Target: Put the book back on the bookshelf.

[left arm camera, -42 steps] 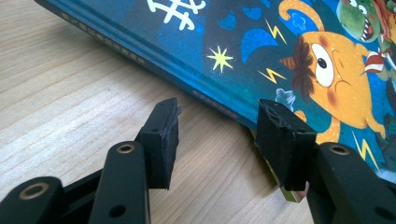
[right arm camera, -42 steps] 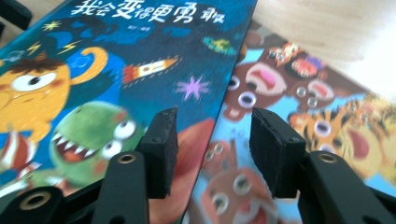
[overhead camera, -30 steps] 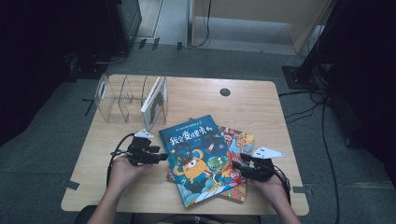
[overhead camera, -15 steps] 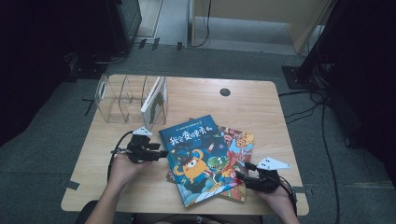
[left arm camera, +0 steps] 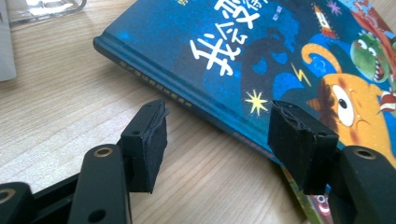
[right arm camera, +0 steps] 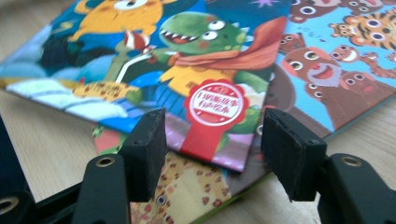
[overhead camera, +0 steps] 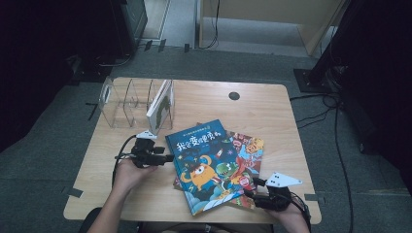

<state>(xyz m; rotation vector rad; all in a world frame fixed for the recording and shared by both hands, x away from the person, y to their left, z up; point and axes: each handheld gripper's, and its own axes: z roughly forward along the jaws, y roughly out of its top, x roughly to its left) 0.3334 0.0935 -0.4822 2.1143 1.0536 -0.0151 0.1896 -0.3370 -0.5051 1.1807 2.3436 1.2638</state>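
Note:
A blue picture book [overhead camera: 206, 162] with an orange monster lies on top of a slanted pile at the table's middle; an animal-cover book [overhead camera: 250, 145] sticks out beneath it. My left gripper [overhead camera: 166, 158] sits at the blue book's left spine edge. In the left gripper view its jaws [left arm camera: 217, 121] stand open, have just been opening, and the spine [left arm camera: 187, 95] runs just ahead of them, untouched. My right gripper [overhead camera: 252, 188] is at the pile's near right corner. It too is open [right arm camera: 212, 126] after widening, and the blue book's corner [right arm camera: 224, 140] lies between the pads without contact.
A clear acrylic rack [overhead camera: 124, 99] stands at the back left with a white book [overhead camera: 161, 108] upright at its right end. A dark round hole [overhead camera: 234, 95] marks the far side of the wooden table [overhead camera: 121, 194]. Cables trail on the floor to the right.
My right hand has drawn back toward the table's near edge, away from the pile's right side. The left hand and the books stay where they were.

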